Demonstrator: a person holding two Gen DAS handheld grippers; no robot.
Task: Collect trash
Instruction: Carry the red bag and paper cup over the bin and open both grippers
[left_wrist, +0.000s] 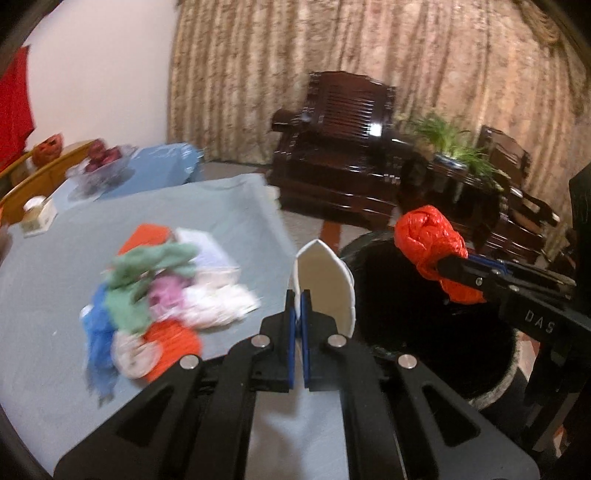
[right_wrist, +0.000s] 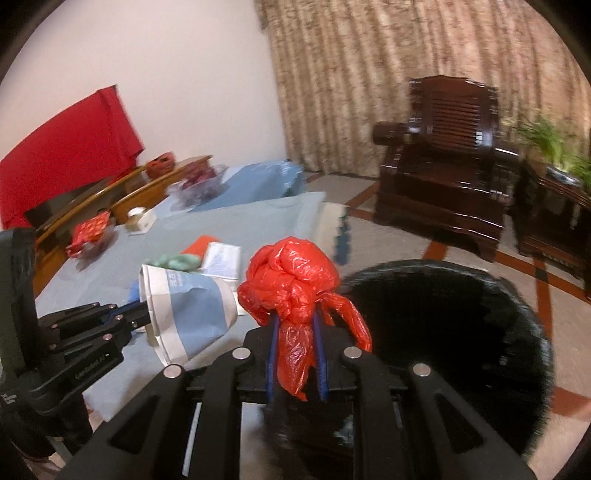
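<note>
My left gripper (left_wrist: 300, 295) is shut on a flattened white and blue paper cup (left_wrist: 327, 284) and holds it at the table's right edge, beside the black bin (left_wrist: 436, 325). The cup also shows in the right wrist view (right_wrist: 188, 310), with the left gripper (right_wrist: 142, 312) behind it. My right gripper (right_wrist: 295, 321) is shut on a crumpled red plastic bag (right_wrist: 291, 284) and holds it over the near rim of the bin (right_wrist: 443, 332). The bag also shows in the left wrist view (left_wrist: 428, 247). A pile of mixed trash (left_wrist: 162, 295) lies on the table.
The table has a light blue cloth (left_wrist: 229, 206). A glass bowl of red fruit (left_wrist: 101, 166) and a small white box (left_wrist: 38, 218) stand at its far left. A dark wooden armchair (left_wrist: 340, 147) and a side table with a green plant (left_wrist: 454, 147) stand behind the bin.
</note>
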